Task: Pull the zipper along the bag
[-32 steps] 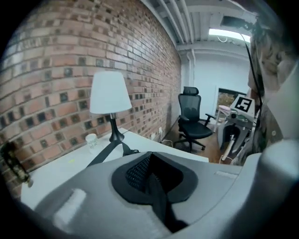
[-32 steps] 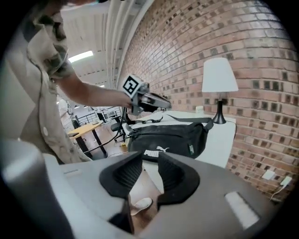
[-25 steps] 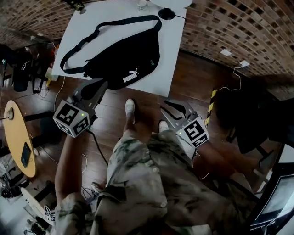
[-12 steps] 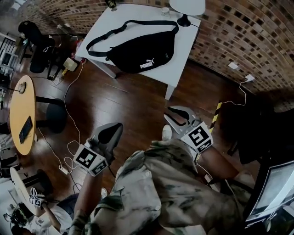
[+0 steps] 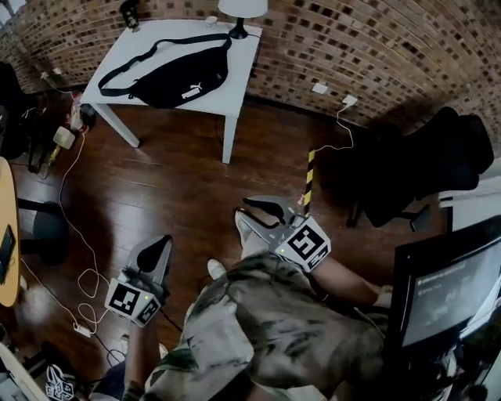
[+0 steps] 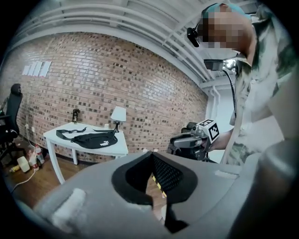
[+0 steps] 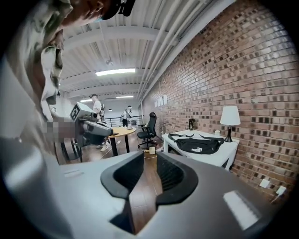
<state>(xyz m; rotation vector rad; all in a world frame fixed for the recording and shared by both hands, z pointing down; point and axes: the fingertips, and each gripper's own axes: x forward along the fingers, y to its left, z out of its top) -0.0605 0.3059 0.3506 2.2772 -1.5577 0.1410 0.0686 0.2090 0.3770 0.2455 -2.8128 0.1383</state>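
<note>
The black waist bag (image 5: 176, 78) lies with its strap stretched out on the white table (image 5: 239, 51) by the brick wall, far from both grippers. My left gripper (image 5: 155, 252) hangs low at the person's left side, its tips together and nothing in them. The right gripper (image 5: 257, 216) is held in front of the body with its jaws apart and closing, nothing between them. In the left gripper view the bag (image 6: 91, 139) is small at the left, beyond the left gripper (image 6: 150, 154). In the right gripper view the bag (image 7: 201, 144) is beyond the right gripper (image 7: 149, 158).
A white lamp (image 5: 239, 12) stands at the table's far corner. Cables (image 5: 78, 266) trail over the wooden floor at the left, next to a round wooden table (image 5: 6, 235). A black chair (image 5: 423, 164) and a monitor (image 5: 446, 290) stand at the right. A yellow-black strip (image 5: 309, 176) lies on the floor.
The person has backed away from the table, so the bag now sits far off at the top left. The left gripper has dropped lower and away from the bag.
</note>
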